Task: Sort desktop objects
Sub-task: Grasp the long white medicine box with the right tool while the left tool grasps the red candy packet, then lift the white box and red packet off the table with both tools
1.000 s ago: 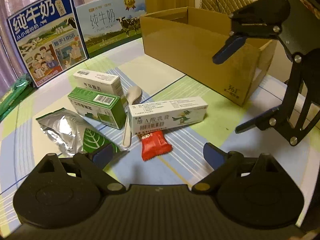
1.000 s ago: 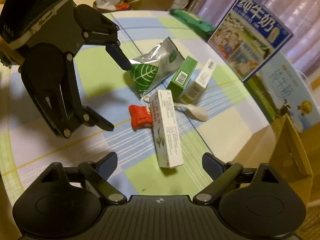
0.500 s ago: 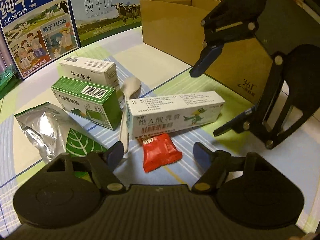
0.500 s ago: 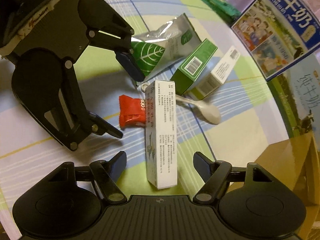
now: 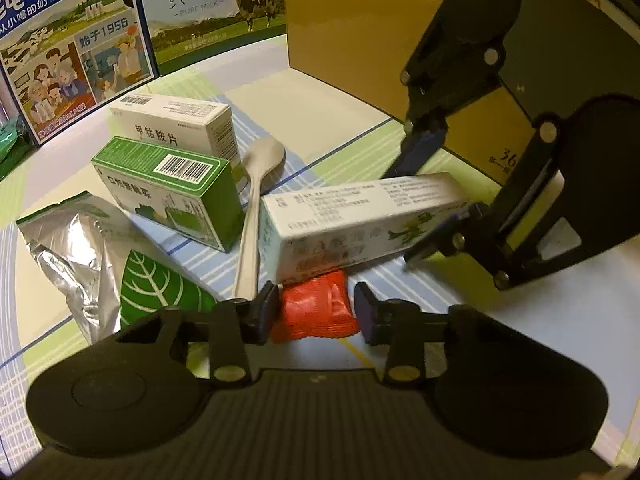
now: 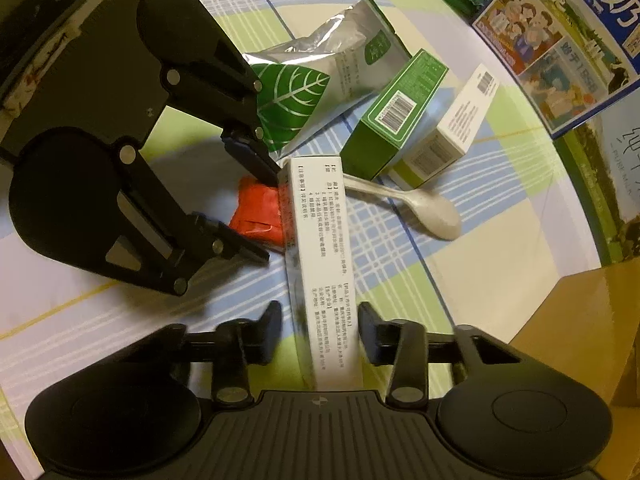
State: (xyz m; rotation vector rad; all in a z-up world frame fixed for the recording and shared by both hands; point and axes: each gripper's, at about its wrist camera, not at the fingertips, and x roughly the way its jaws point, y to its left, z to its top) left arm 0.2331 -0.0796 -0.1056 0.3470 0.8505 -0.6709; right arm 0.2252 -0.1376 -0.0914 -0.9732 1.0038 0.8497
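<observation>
A red snack packet (image 5: 316, 312) lies on the checked tablecloth, and my left gripper (image 5: 316, 314) is shut on it, a pad against each edge. In the right wrist view the same packet (image 6: 258, 216) sits between the left gripper's fingers (image 6: 250, 160). A long white medicine box (image 6: 324, 272) runs forward from my right gripper (image 6: 320, 334), which is shut on its near end. That box (image 5: 360, 220) looks blurred in the left wrist view, its far end over the packet. The right gripper's fingers (image 5: 420, 152) straddle the box there.
A green box (image 5: 172, 192), a white box (image 5: 176, 130), a pale spoon (image 5: 256, 200) and a silver pouch with a leaf print (image 5: 100, 256) lie to the left. An open cardboard box (image 5: 352, 40) stands behind, with two milk cartons (image 5: 76, 40) at the back left.
Both grippers moved forward and down and narrowed from wide open. The left closed around the red packet, the right around the long white box, which now shifts.
</observation>
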